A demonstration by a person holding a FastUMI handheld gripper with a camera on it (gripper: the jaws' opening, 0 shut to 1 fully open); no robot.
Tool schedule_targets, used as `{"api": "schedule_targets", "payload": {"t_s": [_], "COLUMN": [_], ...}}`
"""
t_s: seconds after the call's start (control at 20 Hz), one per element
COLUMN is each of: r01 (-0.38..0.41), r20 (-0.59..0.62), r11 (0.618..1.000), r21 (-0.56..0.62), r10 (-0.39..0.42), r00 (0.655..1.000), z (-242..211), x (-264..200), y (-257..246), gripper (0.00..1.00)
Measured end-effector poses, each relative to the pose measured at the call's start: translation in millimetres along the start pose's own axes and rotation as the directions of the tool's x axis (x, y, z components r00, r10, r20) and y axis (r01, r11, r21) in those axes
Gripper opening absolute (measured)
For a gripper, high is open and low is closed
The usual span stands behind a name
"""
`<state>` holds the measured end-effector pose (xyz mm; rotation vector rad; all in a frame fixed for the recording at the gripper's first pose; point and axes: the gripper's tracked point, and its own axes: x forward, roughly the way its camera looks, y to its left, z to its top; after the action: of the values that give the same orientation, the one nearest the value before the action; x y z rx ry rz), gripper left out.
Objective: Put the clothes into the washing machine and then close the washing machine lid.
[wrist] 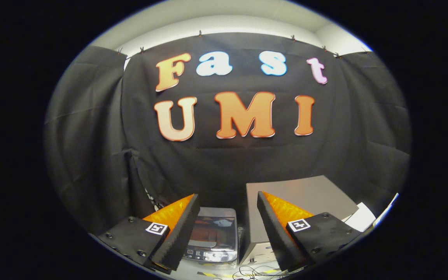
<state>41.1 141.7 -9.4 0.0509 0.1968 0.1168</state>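
One washing machine [211,237] with its lid shut, one grey box [305,198] beside it, one white sheet [360,217], one claw [228,229] with two fingers spread apart, gripping nothing.

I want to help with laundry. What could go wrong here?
The gripper is open and holds nothing, and it sits well back from the washing machine, so a reach could miss. Loose cables lie in front of the machine and might snag. The grey box stands close beside it and could get bumped.
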Motion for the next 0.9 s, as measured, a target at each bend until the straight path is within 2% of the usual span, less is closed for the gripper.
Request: {"api": "schedule_targets", "payload": {"t_s": [0.25, 0.4, 0.65, 0.9], "r01": [0.08, 0.102, 0.113, 0.086], "r20": [0.08, 0.154, 0.217, 0.23], "r11": [0.997, 0.995, 0.993, 0.996], "r21": [0.0, 0.0, -0.035, -0.024], "r10": [-0.08, -0.101, -0.103, -0.079], "r00": [0.994, 0.983, 0.971, 0.97], "z": [20.6, 41.3, 57.6, 69.6], "x": [-53.9, -70.1, -78.7, -81.1], "y": [-52.0, -73.4, -89.8, -104.0], "gripper": [0.96, 0.96, 0.96, 0.96]}}
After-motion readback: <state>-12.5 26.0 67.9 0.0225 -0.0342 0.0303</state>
